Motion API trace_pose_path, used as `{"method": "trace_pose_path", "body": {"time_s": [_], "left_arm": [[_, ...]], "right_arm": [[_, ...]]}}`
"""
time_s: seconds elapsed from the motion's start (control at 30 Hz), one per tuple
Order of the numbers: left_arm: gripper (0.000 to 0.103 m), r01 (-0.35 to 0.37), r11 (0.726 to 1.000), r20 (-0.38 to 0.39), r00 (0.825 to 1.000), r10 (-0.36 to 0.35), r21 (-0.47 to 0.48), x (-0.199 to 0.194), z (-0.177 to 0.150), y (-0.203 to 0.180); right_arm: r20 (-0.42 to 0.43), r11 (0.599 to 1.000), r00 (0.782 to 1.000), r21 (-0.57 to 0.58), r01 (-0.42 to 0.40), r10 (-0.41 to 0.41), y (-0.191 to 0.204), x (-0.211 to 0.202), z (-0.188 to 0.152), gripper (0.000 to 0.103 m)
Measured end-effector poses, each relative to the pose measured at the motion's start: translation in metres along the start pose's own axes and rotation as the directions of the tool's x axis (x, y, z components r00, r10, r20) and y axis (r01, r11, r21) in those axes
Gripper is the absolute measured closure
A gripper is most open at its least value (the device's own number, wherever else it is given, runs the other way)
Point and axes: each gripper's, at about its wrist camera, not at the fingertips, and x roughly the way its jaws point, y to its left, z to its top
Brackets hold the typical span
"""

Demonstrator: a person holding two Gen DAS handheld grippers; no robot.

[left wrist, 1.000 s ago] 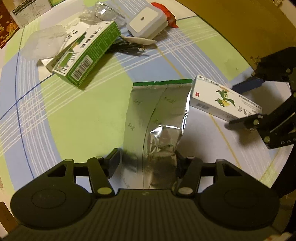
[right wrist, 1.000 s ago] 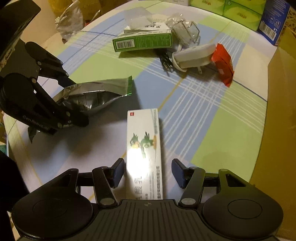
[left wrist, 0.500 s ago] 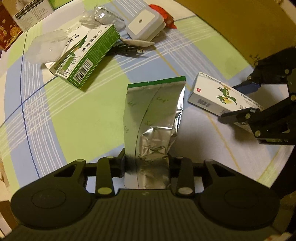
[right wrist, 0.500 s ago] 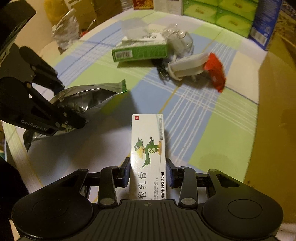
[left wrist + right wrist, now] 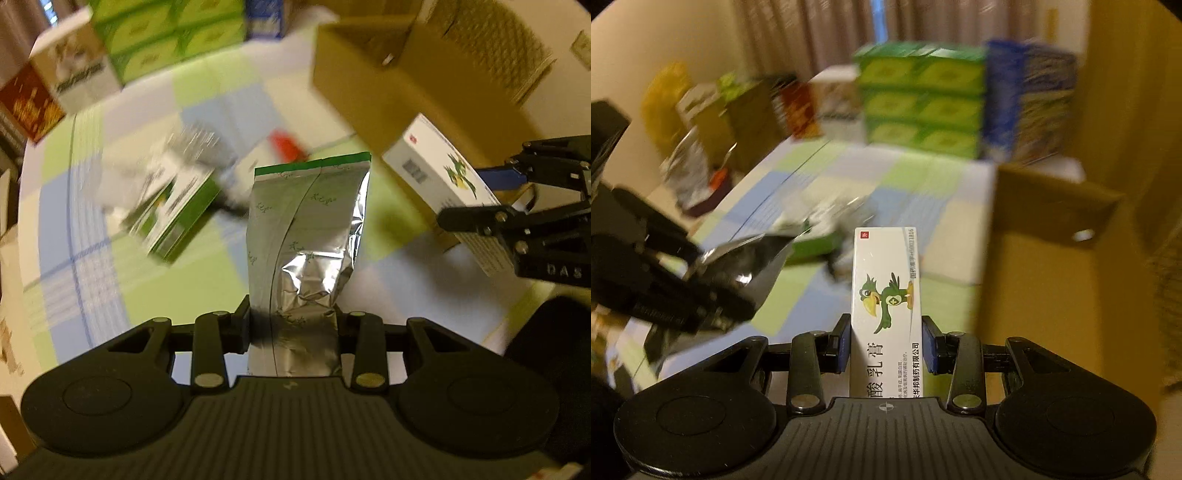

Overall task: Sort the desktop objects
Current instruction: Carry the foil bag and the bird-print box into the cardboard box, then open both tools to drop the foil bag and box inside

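My left gripper (image 5: 293,326) is shut on a silver foil pouch (image 5: 308,236) with a green top edge and holds it above the table. My right gripper (image 5: 886,341) is shut on a white medicine box (image 5: 886,295) printed with a green bird, also held up. The box (image 5: 439,173) and right gripper (image 5: 517,218) show at the right of the left wrist view. The pouch (image 5: 750,258) and left gripper (image 5: 657,288) show at the left of the right wrist view.
A brown cardboard box (image 5: 406,74) stands open at the right, also in the right wrist view (image 5: 1052,240). A green-white carton (image 5: 177,218), a red packet (image 5: 286,147) and blurred clutter lie on the checked tablecloth (image 5: 110,266). Green boxes (image 5: 923,99) are stacked at the back.
Both grippers closed on their objects and lifted them off the table. The views now tilt up toward the cardboard box and the back of the table.
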Motion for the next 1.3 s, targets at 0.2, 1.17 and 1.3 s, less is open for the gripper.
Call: {"method": "trace_pose_path", "body": {"time_s": [0.2, 1.17, 1.3], "left_arm": [[0.071, 0.079, 0.996, 0.084, 0.993, -0.081, 0.028, -0.023, 0.052, -0.066], [0.07, 0.184, 0.977, 0.181, 0.97, -0.163, -0.105, 0.053, 0.156, -0.137], [0.067, 0.163, 0.982, 0.178, 0.973, -0.144, -0.098, 0.048, 0.146, -0.131]], "right_arm": [[0.036, 0.989, 0.994, 0.106, 0.101, -0.106, -0.072, -0.03, -0.004, 0.068], [-0.004, 0.946, 0.991, 0.298, 0.129, -0.134, -0.19, 0.003, -0.029, 0.065], [0.041, 0.941, 0.99, 0.318, 0.118, -0.138, -0.187, -0.006, -0.026, 0.033]]}}
